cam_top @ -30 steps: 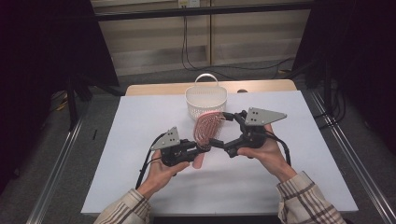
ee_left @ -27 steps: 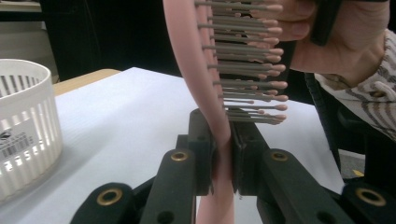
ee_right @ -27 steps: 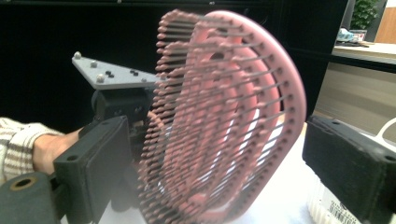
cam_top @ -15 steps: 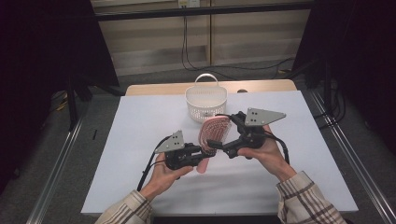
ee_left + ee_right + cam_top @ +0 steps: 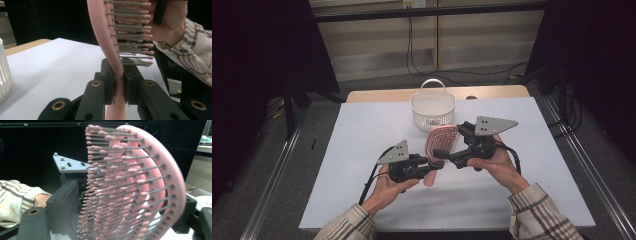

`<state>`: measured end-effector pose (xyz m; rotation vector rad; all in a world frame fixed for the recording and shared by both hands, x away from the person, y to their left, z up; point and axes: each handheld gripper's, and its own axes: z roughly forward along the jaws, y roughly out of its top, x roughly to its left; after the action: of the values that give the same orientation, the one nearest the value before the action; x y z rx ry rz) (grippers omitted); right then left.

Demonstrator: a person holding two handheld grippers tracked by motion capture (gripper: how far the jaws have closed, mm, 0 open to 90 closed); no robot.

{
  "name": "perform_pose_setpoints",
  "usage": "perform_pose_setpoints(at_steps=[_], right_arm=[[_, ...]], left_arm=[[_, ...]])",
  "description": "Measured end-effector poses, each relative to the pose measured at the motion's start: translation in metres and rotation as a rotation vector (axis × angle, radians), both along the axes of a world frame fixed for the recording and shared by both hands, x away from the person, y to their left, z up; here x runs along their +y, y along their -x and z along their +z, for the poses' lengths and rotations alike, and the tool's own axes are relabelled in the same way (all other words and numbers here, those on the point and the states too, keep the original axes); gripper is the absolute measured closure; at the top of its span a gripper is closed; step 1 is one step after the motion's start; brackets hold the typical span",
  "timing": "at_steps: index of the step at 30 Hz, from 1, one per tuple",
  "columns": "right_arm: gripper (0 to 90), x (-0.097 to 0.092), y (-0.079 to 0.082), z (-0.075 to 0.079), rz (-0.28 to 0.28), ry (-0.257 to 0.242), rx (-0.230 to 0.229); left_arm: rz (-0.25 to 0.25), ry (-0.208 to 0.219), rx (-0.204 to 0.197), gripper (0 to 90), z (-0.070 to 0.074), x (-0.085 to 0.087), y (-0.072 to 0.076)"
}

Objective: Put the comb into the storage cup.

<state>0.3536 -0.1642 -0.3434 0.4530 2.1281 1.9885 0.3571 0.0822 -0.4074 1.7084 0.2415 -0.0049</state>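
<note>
Clamping the neck of the pink hairbrush [image 5: 439, 147], the left gripper [image 5: 430, 166] held it above the white table [image 5: 362, 150], its jaws pressed tight on both sides of the handle in the left gripper view. The right gripper [image 5: 446, 150] had its jaws either side of the brush head and had just been closing; whether its pads pressed on the head could not be told. The brush was an openwork oval of pink rings set with grey pins tipped pink. The high view added a white basket [image 5: 432, 111] just beyond the brush head.
</note>
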Motion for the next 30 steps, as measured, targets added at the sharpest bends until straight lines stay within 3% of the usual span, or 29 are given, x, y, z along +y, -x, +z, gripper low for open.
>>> perform_pose_setpoints(at_steps=[6, 13, 30], right_arm=[[24.4, 0.0011, -0.0017, -0.0027, 0.015, 0.002, 0.009], [35.5, 0.0027, -0.0006, -0.0032, 0.041, -0.006, -0.006], [53.9, 0.0018, -0.0033, -0.0063, 0.130, -0.028, 0.054]], left_arm=[[-0.016, -0.005, 0.006, 80.6, -0.0014, -0.0018, 0.0008], [-0.034, -0.006, 0.007, 80.6, -0.0019, -0.0022, 0.0017], [-0.045, -0.024, 0.016, 80.1, -0.0038, -0.0037, 0.0010]])
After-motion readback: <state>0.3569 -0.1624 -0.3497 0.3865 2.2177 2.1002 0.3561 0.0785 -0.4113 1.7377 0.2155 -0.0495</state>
